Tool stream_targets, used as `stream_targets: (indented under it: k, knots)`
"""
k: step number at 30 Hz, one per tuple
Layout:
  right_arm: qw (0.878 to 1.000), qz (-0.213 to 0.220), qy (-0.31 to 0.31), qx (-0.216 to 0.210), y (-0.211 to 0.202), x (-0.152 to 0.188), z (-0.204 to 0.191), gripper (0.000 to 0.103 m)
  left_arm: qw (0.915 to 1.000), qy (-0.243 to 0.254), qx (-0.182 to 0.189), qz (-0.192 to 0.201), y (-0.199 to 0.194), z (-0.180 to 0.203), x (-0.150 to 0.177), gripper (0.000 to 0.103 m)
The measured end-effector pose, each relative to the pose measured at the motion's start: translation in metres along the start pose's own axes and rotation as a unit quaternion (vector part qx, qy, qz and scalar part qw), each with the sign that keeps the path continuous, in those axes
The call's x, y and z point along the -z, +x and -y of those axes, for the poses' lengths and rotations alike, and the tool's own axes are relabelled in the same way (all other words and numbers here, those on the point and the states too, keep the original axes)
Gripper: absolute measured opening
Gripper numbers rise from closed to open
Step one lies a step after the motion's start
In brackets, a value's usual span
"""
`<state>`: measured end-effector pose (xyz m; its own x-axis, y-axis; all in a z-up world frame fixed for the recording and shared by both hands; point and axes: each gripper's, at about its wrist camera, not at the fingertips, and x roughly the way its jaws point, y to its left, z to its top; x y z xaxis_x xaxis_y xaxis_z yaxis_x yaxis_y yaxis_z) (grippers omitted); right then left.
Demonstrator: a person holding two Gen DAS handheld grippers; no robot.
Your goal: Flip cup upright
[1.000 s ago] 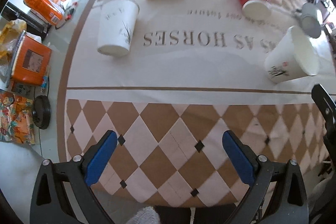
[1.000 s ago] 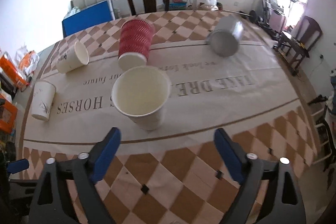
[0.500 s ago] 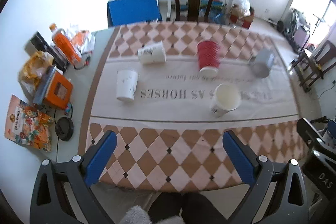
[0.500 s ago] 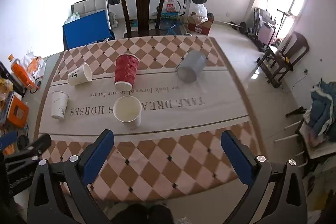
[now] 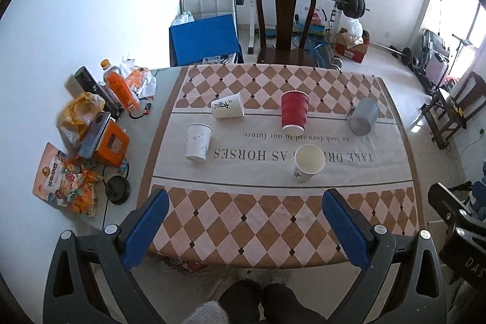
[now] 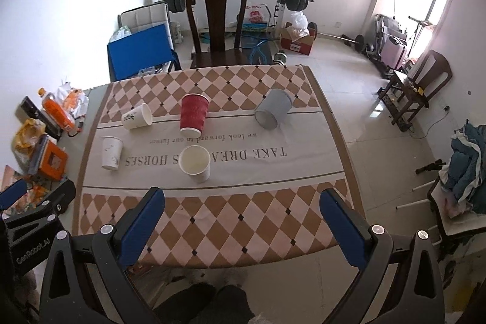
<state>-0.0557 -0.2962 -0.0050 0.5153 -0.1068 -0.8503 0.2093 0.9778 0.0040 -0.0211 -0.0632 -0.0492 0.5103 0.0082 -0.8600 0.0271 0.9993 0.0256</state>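
Note:
A white paper cup [image 5: 309,162] stands upright with its mouth up on the tablecloth, also in the right wrist view [image 6: 195,163]. A red ribbed cup [image 5: 294,114] [image 6: 193,115] stands mouth down. A white cup with a plant print [image 5: 198,142] [image 6: 111,153] stands mouth down at the left. A white cup [image 5: 228,109] [image 6: 137,117] and a grey cup [image 5: 362,121] [image 6: 273,113] lie on their sides. My left gripper [image 5: 244,228] and right gripper [image 6: 243,228] are open and empty, high above the table's near edge.
Left of the checked tablecloth [image 5: 243,220] lie an orange bottle [image 5: 120,88], an orange box [image 5: 109,141], snack bags [image 5: 65,181] and a black lid [image 5: 118,189]. A wooden chair [image 5: 285,26] stands behind the table. Gym gear fills the back of the room.
Both grippers have risen and pulled back from the table, so the whole table and room now show. The cups have not moved.

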Motion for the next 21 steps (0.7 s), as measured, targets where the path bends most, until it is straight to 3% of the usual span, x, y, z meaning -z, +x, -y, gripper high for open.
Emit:
stream_targets:
  k: [21]
  knots:
    - [1.000,0.000,-0.005,-0.019,-0.034,-0.003,0.005,0.103,0.9997,-0.021,-0.011,-0.004,-0.028,-0.002,0.005,0.103]
